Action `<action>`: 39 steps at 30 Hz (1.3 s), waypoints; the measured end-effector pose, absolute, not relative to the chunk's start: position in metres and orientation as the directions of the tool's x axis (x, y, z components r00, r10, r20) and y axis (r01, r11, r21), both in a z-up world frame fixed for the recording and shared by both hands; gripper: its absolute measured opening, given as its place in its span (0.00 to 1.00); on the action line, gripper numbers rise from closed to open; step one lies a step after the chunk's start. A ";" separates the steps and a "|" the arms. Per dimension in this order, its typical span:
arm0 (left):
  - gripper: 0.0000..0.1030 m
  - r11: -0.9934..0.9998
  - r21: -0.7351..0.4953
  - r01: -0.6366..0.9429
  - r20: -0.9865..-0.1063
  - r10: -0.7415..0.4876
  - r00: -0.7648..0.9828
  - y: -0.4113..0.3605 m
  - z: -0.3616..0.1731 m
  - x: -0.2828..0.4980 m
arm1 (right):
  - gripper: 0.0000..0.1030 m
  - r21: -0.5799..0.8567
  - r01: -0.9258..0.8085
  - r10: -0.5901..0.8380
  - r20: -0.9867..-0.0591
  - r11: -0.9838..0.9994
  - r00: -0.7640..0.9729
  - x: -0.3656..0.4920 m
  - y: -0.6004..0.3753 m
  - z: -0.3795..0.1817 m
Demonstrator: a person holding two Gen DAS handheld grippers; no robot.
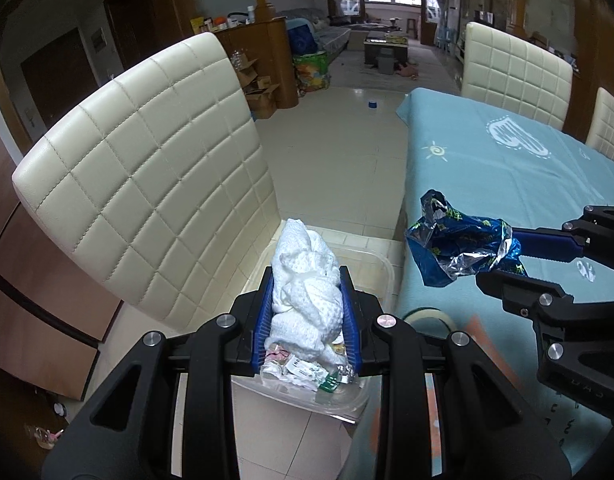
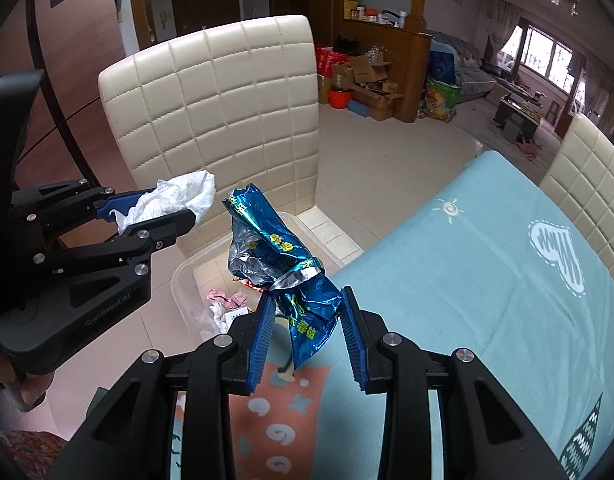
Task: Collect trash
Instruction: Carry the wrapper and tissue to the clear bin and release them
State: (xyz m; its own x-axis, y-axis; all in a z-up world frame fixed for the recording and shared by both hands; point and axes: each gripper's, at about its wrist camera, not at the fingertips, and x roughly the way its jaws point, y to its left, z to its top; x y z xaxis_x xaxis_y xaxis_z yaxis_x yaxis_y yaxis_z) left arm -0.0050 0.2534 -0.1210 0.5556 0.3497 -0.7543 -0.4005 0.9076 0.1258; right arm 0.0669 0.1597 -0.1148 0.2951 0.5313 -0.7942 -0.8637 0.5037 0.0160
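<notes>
Left gripper (image 1: 310, 312) clamped on a crumpled white tissue (image 1: 307, 280) — blue pads pressing it from both sides, most of the wad sticking out past the fingertips. It hangs above a clear plastic bin (image 1: 371, 276) that sits on the tiled floor beside the surface (image 1: 507, 184), which is covered in a light-blue cloth. Bin holds small scraps: pink paper, white wrappers, bits of foil.

Right gripper (image 2: 305, 312) holding a crushed blue foil snack wrapper (image 2: 275, 252), pinched at its lower part; the upper part stands free, silver lining showing. Wrapper is in the air over the edge of the surface, near the bin (image 2: 187, 280).

Cream quilted chair (image 1: 147, 184) stands just behind the bin. Both grippers close together, not touching.
</notes>
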 end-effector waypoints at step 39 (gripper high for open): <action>0.33 0.844 0.148 -0.516 -0.751 0.435 0.497 0.302 -0.127 0.011 | 0.34 0.083 -0.865 0.565 -0.787 0.496 0.249 0.104 0.213 -0.127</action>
